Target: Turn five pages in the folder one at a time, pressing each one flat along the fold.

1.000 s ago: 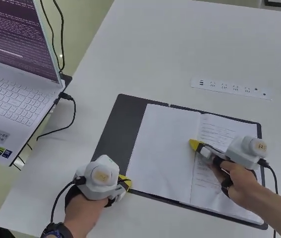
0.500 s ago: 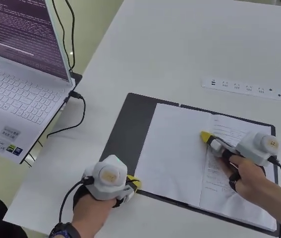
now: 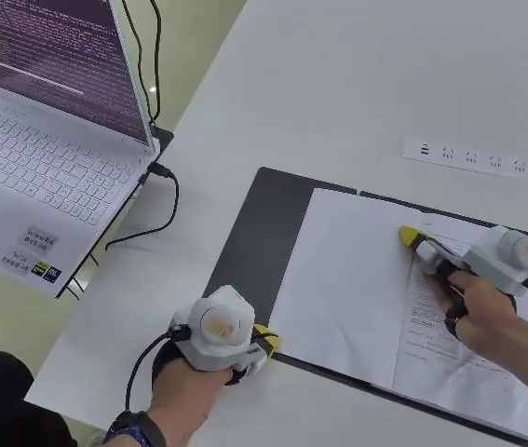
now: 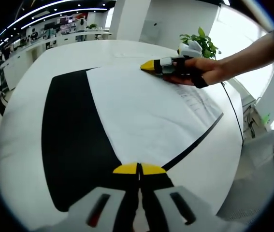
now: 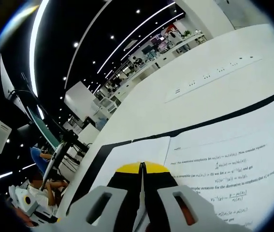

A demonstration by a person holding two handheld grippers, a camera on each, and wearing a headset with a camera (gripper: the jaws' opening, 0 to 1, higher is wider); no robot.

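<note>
The folder lies open on the white table, its black inside cover (image 3: 254, 242) on the left. A turned blank page (image 3: 347, 279) lies over it, and a printed page (image 3: 450, 349) lies on the right. My right gripper (image 3: 408, 235) is shut, its yellow tips pressed on the fold near the folder's far edge; its own view shows the tips (image 5: 141, 168) on the crease beside the printed page (image 5: 233, 154). My left gripper (image 3: 268, 343) is shut and rests at the folder's near left corner, tips (image 4: 139, 169) over the black cover (image 4: 74, 135). The right gripper (image 4: 149, 65) shows across the blank page (image 4: 146, 111).
An open laptop (image 3: 49, 140) stands at the left edge of the table, with a black cable (image 3: 147, 228) trailing toward the folder. A white power strip (image 3: 487, 160) lies beyond the folder's far edge. The table (image 3: 338, 84) stretches bare beyond the folder.
My right gripper has slid along the fold toward the folder's far edge. The left gripper stays at the near corner. The head camera has shifted, so the whole scene moved right.
</note>
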